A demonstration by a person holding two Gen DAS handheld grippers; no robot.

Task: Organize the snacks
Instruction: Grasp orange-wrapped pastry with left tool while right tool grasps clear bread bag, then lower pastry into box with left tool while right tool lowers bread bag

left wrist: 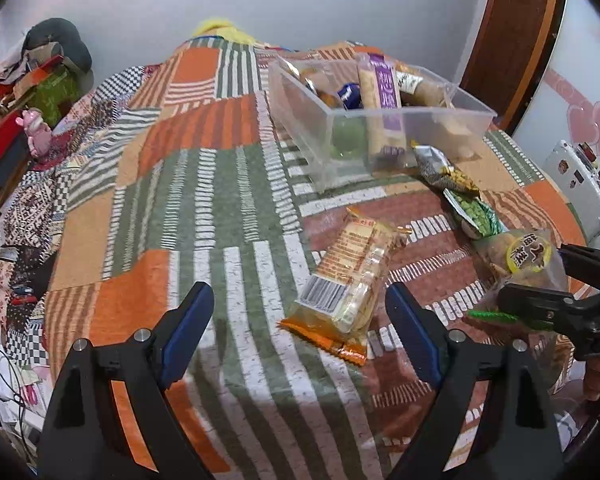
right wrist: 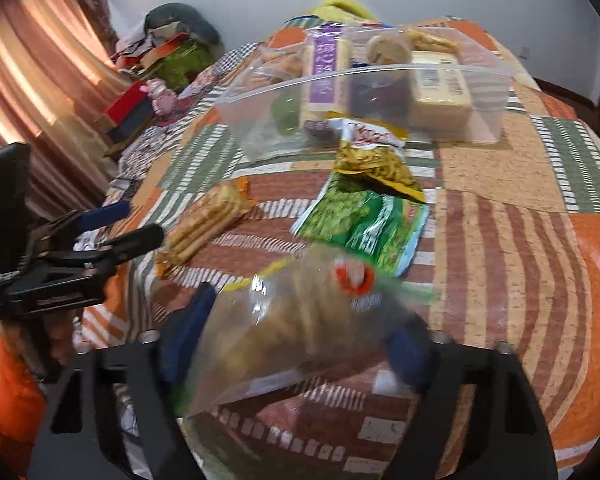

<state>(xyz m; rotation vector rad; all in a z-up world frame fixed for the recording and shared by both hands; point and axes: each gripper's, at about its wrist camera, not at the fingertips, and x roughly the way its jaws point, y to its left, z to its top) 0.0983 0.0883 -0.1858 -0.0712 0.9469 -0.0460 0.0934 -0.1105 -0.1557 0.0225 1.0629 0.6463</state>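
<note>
My left gripper (left wrist: 300, 312) is open and empty just above the patchwork cloth, with an orange biscuit pack (left wrist: 350, 276) lying between its fingers and a little ahead; that pack also shows in the right wrist view (right wrist: 204, 226). My right gripper (right wrist: 300, 340) is closed around a clear bag of biscuits (right wrist: 296, 324) with a round label; it also shows in the left wrist view (left wrist: 520, 264). A green pea snack bag (right wrist: 364, 220) and a yellow snack bag (right wrist: 376, 156) lie ahead. A clear plastic bin (left wrist: 380, 120) holds several snacks.
The bin also shows in the right wrist view (right wrist: 360, 92). Clutter and boxes (left wrist: 28, 92) sit at the table's far left, beside a pink toy (left wrist: 36, 132). A curtain (right wrist: 28, 80) hangs at left. A white appliance (left wrist: 580, 184) stands at right.
</note>
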